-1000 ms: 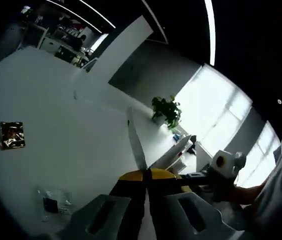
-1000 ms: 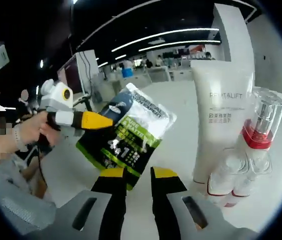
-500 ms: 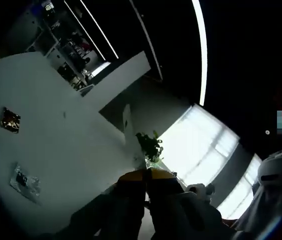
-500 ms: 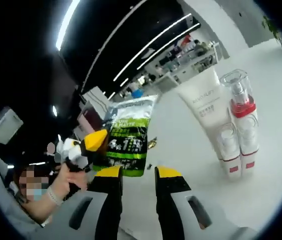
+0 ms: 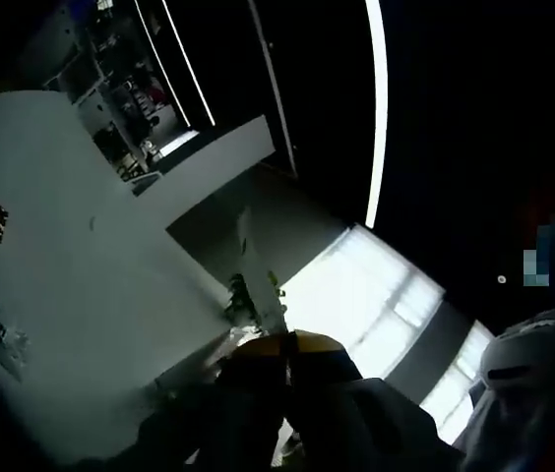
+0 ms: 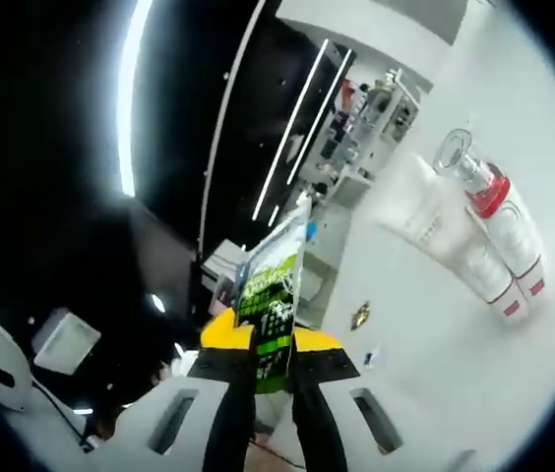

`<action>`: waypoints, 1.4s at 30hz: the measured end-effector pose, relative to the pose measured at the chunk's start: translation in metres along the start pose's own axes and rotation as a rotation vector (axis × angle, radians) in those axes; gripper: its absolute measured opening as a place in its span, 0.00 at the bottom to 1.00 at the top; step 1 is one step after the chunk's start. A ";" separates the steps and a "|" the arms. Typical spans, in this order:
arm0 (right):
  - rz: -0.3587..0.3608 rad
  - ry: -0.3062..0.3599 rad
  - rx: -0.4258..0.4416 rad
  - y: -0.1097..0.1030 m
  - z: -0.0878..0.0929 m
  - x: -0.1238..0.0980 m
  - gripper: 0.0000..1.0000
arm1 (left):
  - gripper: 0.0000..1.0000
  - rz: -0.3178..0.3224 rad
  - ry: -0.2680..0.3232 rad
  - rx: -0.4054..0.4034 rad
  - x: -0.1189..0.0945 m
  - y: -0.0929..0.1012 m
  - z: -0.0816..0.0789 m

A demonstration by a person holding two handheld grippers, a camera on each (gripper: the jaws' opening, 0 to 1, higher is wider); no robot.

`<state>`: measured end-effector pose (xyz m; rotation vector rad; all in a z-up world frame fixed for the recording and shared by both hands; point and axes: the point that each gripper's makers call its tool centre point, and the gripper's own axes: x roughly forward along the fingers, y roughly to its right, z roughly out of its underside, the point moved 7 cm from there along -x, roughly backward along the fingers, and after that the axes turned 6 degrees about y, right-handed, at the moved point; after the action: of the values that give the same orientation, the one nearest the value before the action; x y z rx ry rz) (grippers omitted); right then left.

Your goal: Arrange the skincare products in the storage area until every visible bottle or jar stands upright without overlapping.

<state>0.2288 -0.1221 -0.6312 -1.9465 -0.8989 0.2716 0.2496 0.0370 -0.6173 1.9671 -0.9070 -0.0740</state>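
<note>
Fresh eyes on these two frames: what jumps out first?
In the right gripper view, the green-and-white sachet pinched edge-on between the right gripper jaws. Up to its right on the white table, a white tube and red-collared bottles cluster together. In the left gripper view, the left gripper pinches a thin pale sheet.

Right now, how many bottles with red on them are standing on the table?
2, side by side at the right: the clear-capped red-collared bottle and the red-banded bottle, beside the white tube. More may hide behind.

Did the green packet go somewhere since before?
Yes. The green packet went from the other gripper, left of the white tube, into the right gripper.
</note>
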 end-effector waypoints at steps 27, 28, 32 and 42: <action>-0.055 -0.065 0.017 -0.004 0.013 -0.014 0.01 | 0.14 -0.073 -0.110 -0.019 0.012 -0.044 -0.016; -0.046 -0.074 0.018 -0.002 0.014 -0.014 0.01 | 0.13 -0.078 -0.118 -0.028 0.013 -0.047 -0.016; -0.006 -0.074 0.053 0.008 0.017 -0.015 0.01 | 0.09 -0.097 -0.159 0.009 0.017 -0.059 -0.013; 0.166 -0.129 0.074 0.048 0.029 -0.018 0.01 | 0.01 -0.211 -0.285 0.083 0.018 -0.090 0.010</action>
<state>0.2243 -0.1290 -0.6892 -1.9546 -0.7991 0.5250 0.3097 0.0440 -0.6869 2.1606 -0.8897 -0.4545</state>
